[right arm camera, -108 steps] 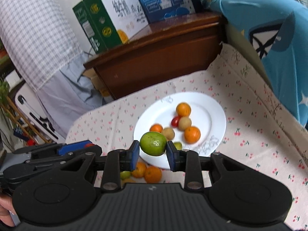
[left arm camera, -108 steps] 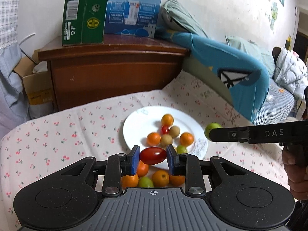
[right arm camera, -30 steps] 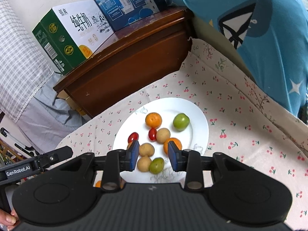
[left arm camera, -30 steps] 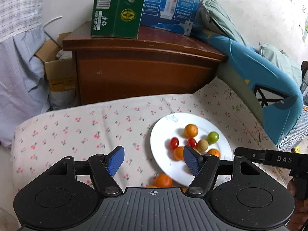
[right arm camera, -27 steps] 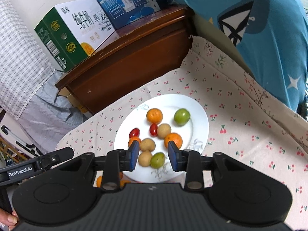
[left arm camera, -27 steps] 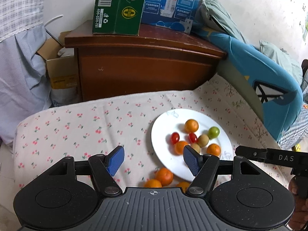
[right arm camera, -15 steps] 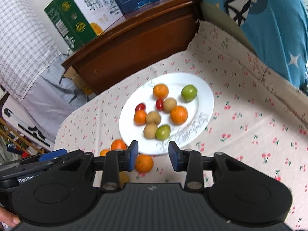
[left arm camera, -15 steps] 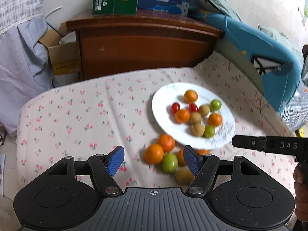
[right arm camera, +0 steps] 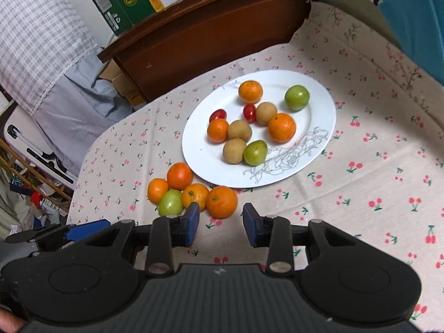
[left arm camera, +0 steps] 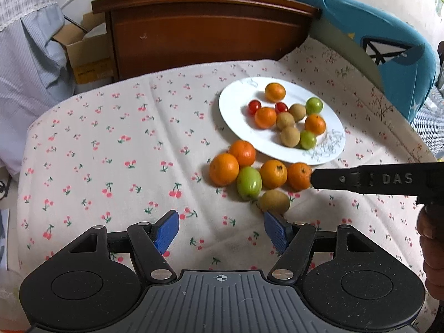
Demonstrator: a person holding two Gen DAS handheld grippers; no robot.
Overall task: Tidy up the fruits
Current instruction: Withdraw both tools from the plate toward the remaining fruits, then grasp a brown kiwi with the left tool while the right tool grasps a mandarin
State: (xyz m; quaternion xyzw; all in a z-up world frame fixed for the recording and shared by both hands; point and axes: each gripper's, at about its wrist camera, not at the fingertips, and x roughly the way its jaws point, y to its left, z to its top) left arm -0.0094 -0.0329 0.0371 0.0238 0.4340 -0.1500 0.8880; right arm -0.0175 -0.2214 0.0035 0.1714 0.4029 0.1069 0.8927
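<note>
Blue-padded and spread wide, the left gripper (left arm camera: 220,231) is held empty above the cherry-print cloth (left arm camera: 111,144), short of a cluster of loose fruit lying just off the near rim of the white plate (left arm camera: 236,127). From left to right in the left view, the cluster is made up of two oranges (left arm camera: 224,168), a green fruit (left arm camera: 249,183), a brown fruit (left arm camera: 274,201) nearest the right pad, and two more oranges. The right gripper (right arm camera: 221,224) is seen partly open and empty, lined up on the rightmost orange (right arm camera: 221,202). The step in hand is judged to be a reach for the next loose piece; a descent around that orange and a gentle closing would be called for (round fruit may roll). The brown fruit is shown only by the left view, being hidden behind the gripper in the right view, where the plate's ten pieces are laid out more plainly.
</note>
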